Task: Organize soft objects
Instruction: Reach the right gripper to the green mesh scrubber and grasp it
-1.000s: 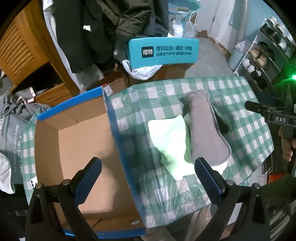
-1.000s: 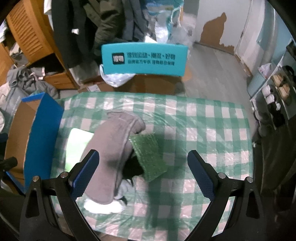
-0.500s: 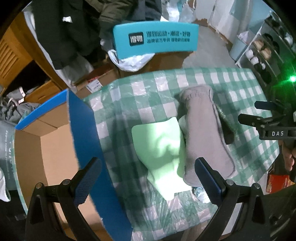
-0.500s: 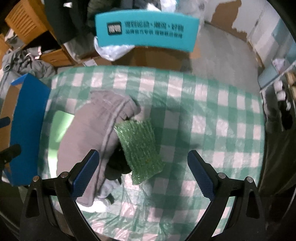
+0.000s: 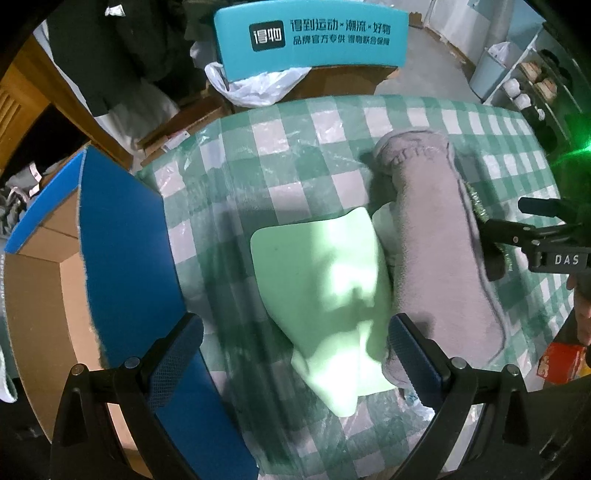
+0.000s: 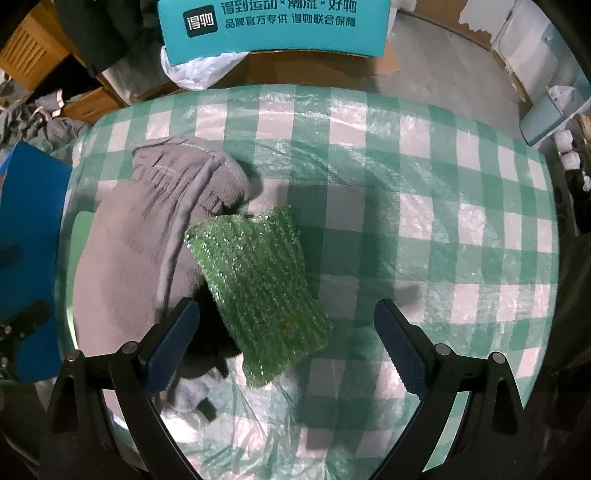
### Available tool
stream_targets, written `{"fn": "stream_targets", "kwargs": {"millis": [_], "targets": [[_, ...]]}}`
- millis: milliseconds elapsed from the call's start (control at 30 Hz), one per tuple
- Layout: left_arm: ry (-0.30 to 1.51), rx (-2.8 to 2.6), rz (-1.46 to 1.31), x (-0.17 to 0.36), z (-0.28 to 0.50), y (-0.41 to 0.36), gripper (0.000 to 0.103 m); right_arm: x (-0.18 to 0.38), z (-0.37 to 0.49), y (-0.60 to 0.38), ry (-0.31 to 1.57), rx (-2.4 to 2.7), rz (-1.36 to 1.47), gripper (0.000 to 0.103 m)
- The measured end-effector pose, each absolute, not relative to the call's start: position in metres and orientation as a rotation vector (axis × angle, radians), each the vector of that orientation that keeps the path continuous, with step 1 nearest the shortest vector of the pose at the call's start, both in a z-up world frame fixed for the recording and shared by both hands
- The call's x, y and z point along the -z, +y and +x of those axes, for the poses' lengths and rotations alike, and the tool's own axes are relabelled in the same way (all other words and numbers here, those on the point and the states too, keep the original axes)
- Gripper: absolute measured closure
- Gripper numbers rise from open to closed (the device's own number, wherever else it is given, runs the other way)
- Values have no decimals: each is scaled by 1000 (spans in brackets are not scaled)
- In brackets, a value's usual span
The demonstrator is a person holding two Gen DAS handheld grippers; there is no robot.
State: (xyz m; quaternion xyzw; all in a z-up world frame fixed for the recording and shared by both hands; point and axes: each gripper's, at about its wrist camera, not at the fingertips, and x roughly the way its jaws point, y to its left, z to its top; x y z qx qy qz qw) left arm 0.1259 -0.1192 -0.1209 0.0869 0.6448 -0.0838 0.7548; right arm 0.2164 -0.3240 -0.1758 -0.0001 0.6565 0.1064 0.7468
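Note:
A pale green cloth (image 5: 325,291) lies flat on the checked tablecloth, with a grey fleece garment (image 5: 439,251) along its right side. My left gripper (image 5: 295,358) is open, with the near end of the green cloth between its fingers. In the right wrist view a glittery green scouring pad (image 6: 258,288) leans on the grey garment (image 6: 147,236), with dark and white fabric under it. My right gripper (image 6: 286,347) is open, straddling the pad's near end. The cardboard box (image 5: 122,258) with blue outer walls stands open at the left.
A teal chair back (image 5: 314,33) with printed text stands behind the table, with a white plastic bag (image 5: 258,85) under it. Hanging clothes and wooden furniture fill the back left. Shelves with shoes (image 5: 535,81) line the right. The checked tablecloth (image 6: 443,206) covers the table to the right of the pile.
My left gripper moved right, from over the box to over the pale green cloth. My right gripper moved forward and down toward the scouring pad. Nothing on the table has shifted.

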Motion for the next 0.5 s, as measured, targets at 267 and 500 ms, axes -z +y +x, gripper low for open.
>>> {"fn": "stream_targets", "kwargs": {"millis": [267, 500], "targets": [[1400, 168, 262, 135, 132, -124, 1, 195, 228, -323, 1481, -234, 15, 14], [1404, 206, 325, 145, 133, -140, 1, 200, 235, -328, 1485, -262, 65, 48]]}}
